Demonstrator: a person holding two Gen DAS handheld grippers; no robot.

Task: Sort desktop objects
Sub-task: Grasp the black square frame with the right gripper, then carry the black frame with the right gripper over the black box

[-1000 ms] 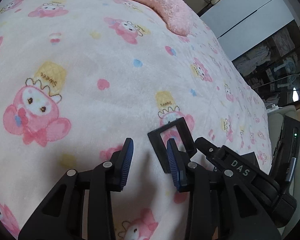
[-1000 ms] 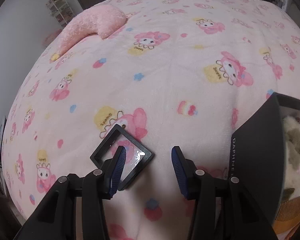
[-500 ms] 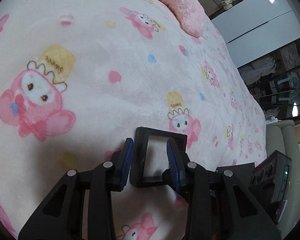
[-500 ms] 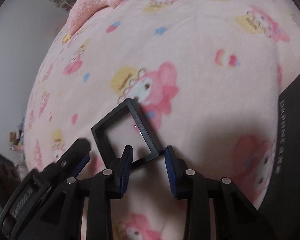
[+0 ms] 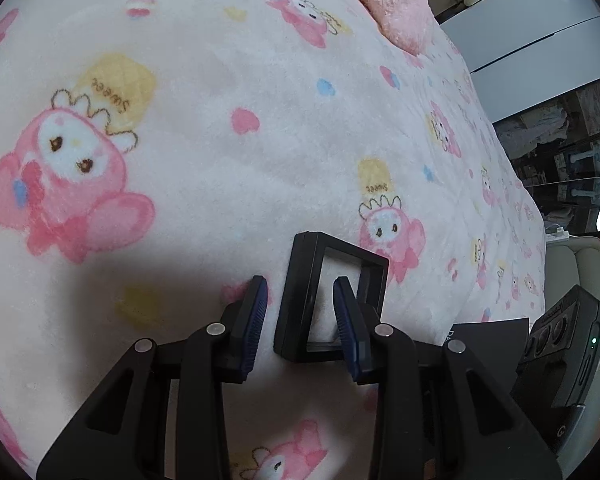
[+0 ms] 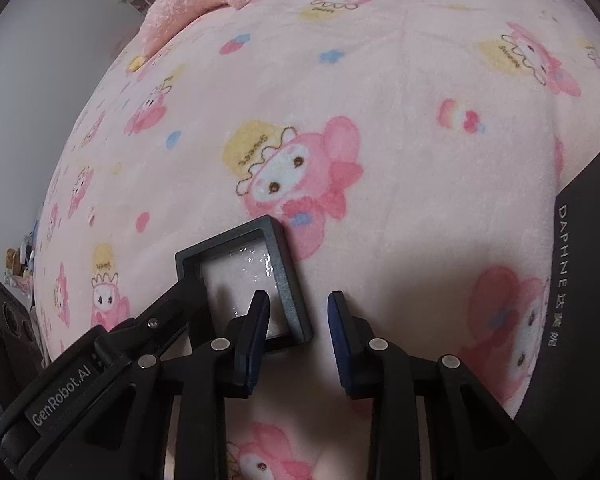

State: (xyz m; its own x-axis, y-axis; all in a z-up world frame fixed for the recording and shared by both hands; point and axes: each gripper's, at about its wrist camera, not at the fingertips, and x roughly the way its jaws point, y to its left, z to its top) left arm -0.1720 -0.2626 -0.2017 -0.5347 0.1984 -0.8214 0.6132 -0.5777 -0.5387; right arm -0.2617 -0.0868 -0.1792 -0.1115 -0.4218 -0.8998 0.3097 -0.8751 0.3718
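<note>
the left gripper has come down over the black frame box on the blanket, fingers part open astride its left rail, not gripping. the right gripper has just been narrowing astride the right rail, not yet pressing: pickup pending.

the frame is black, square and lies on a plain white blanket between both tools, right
Not quite: the blanket is pink with a cartoon print, not plain white, as the right wrist view shows. The frame is black, square and lies there between both tools.
</note>
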